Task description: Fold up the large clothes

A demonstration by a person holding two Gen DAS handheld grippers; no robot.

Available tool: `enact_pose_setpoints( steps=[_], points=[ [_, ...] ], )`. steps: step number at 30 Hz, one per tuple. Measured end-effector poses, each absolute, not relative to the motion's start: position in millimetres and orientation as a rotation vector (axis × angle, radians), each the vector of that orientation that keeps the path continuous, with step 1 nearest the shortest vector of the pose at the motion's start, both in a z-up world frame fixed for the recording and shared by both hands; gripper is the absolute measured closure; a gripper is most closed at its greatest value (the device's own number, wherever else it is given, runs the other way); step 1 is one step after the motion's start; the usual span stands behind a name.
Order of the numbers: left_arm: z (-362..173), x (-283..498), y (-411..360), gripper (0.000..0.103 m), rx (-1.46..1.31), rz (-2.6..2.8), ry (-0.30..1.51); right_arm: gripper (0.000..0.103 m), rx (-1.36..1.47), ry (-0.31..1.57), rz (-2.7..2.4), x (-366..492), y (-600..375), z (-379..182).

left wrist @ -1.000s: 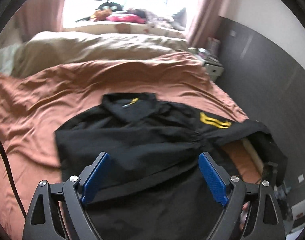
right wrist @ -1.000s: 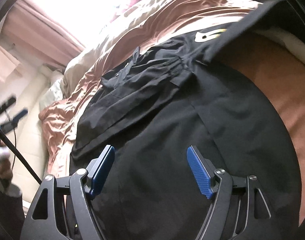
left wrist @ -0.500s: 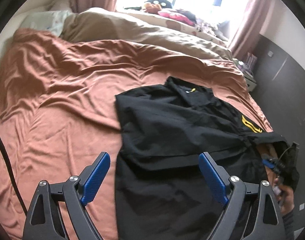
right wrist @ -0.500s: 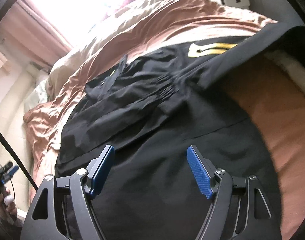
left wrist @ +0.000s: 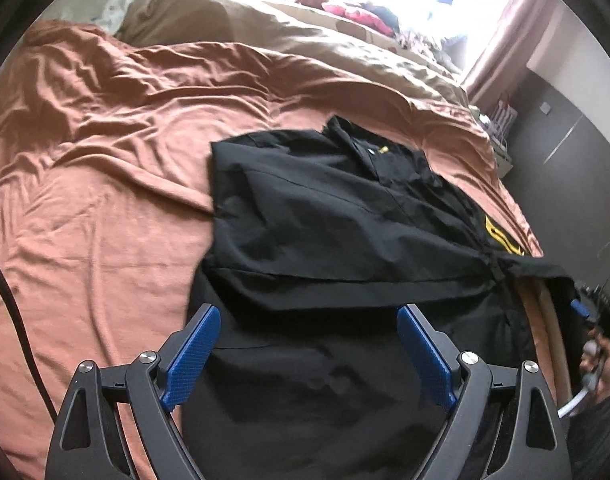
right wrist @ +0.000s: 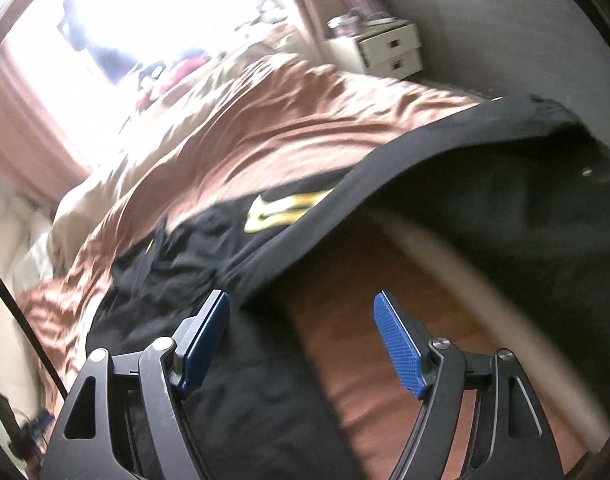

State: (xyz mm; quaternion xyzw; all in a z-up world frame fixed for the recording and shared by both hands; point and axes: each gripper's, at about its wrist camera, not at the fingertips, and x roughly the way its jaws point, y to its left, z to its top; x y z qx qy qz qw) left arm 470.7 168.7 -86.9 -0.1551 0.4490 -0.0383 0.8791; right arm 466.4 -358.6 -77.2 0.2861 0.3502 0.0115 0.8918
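A large black garment (left wrist: 329,232) with a yellow logo (left wrist: 501,236) lies spread on the rust-brown bedsheet (left wrist: 97,184), one side folded over its middle. My left gripper (left wrist: 309,340) hovers open over the garment's lower part, nothing between its blue pads. In the right wrist view the garment's black sleeve (right wrist: 385,184) stretches toward the bed's right edge and hangs over it, the yellow logo (right wrist: 281,208) beside it. My right gripper (right wrist: 301,332) is open above the sleeve's base and the bare sheet, holding nothing. The right wrist view is blurred.
A beige duvet (left wrist: 265,24) and toys lie at the bed's far end under a bright window. A white nightstand (right wrist: 385,48) stands by the dark wall (left wrist: 577,168). The person's hand (left wrist: 601,364) with the other gripper shows at the bed's right edge. A black cable (left wrist: 13,320) crosses on the left.
The left gripper swung left, then sank closer over the garment's lower part. The right gripper moved right along the garment, from its body to the sleeve and the bed's right edge.
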Motion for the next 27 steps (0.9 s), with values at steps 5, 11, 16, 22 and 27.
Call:
enact_pose_setpoints(
  steps=[5, 11, 16, 22, 27],
  points=[
    [-92, 480, 145, 0.012, -0.281, -0.087, 0.960, 0.030, 0.636, 0.684, -0.051, 465, -402, -71],
    [-94, 490, 125, 0.012, -0.238, -0.074, 0.981, 0.031, 0.682, 0.653, -0.098, 476, -426, -79],
    [-98, 495, 114, 0.012, -0.221, -0.078, 1.003, 0.039, 0.783, 0.648, -0.117, 488, -438, -98],
    [-98, 501, 102, 0.012, -0.172, -0.082, 1.023, 0.074, 0.916, 0.623, -0.185, 492, -464, -118],
    [-88, 496, 98, 0.012, -0.148, -0.100, 0.998, 0.101, 0.894, 0.568, -0.171, 493, -466, -102]
  ],
)
